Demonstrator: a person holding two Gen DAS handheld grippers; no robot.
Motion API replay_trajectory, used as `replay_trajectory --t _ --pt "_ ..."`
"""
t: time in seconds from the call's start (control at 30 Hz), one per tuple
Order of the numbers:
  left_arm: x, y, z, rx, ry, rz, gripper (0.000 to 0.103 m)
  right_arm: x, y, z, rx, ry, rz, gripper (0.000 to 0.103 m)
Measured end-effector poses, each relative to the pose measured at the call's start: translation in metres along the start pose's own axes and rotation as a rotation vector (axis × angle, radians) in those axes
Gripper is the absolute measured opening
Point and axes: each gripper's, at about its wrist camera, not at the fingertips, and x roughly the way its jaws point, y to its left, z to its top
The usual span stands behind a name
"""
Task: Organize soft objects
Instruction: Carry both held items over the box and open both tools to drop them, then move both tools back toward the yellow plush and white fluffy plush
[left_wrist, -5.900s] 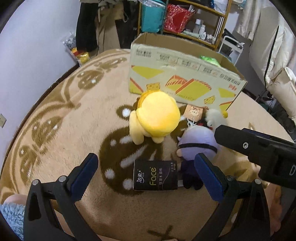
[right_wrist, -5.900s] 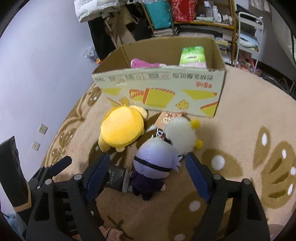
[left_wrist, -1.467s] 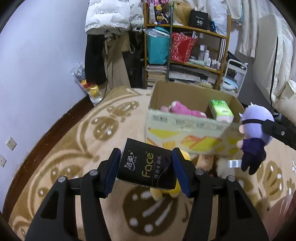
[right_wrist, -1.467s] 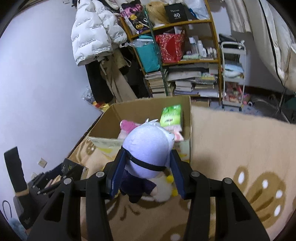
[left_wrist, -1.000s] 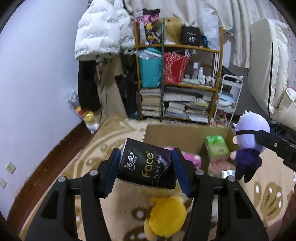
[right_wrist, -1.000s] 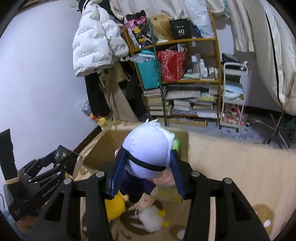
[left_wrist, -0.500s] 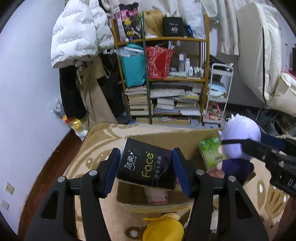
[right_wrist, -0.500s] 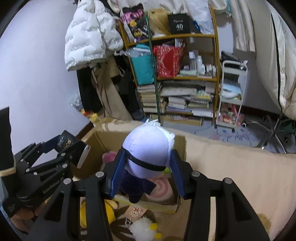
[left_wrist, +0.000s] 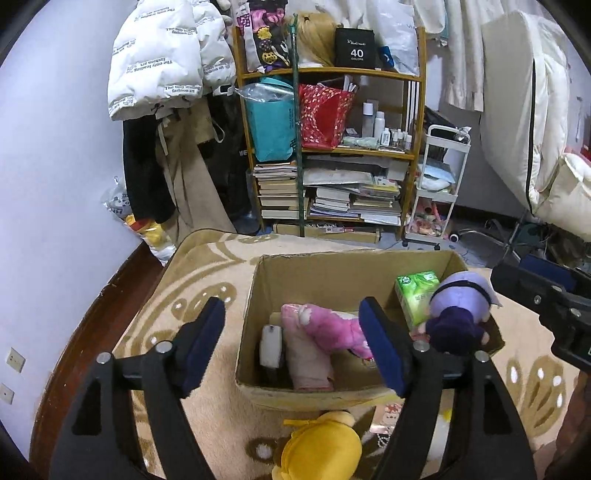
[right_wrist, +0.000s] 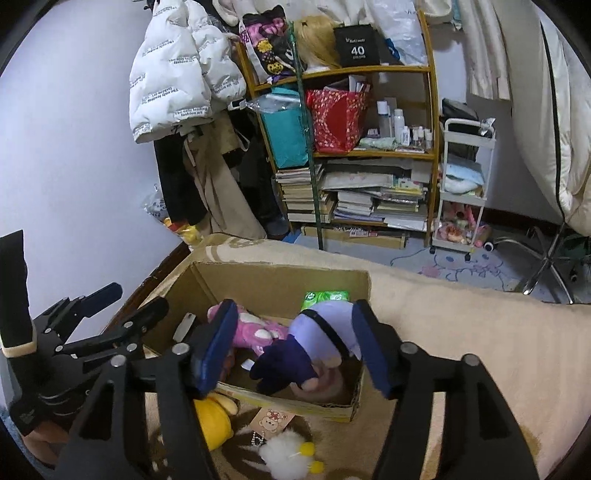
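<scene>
Cardboard box (left_wrist: 334, 275) sat below my left gripper (left_wrist: 291, 341), whose jaws stood wide and empty; the black tissue pack (left_wrist: 270, 345) lay inside beside a pink plush (left_wrist: 325, 328). From the right wrist, my right gripper (right_wrist: 291, 345) was spread apart, the purple doll (right_wrist: 314, 345) lying loose between its fingers, over the box.

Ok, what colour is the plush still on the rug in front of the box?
Yellow plush, clearest in the left wrist view.

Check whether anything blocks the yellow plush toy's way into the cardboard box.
Only the box's near wall stands between them: the yellow plush toy lies on the rug against it and must be lifted over. The open top shows room among the toys inside.
</scene>
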Motion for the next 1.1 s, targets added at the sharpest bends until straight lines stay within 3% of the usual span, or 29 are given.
replay_trajectory --t 0.13,0.33,0.7,1.1 --pt "-0.017 0.006 -0.002 -0.015 -0.017 0.009 0.089 -0.013 0.001 0.002 0.006 -0.014 -0.004 0.089" --pt "-0.041 0.016 -0.010 -0.036 -0.019 0.015 0.099 -0.034 0.003 0.004 0.012 -0.042 -0.012 0.103" --pt "-0.061 0.022 -0.033 -0.063 0.006 0.021 0.102 -0.062 0.004 -0.019 -0.006 -0.047 -0.014 0.103" --pt "-0.046 0.013 -0.077 -0.055 0.107 0.003 0.102 -0.037 -0.005 -0.054 0.051 0.077 0.019 0.103"
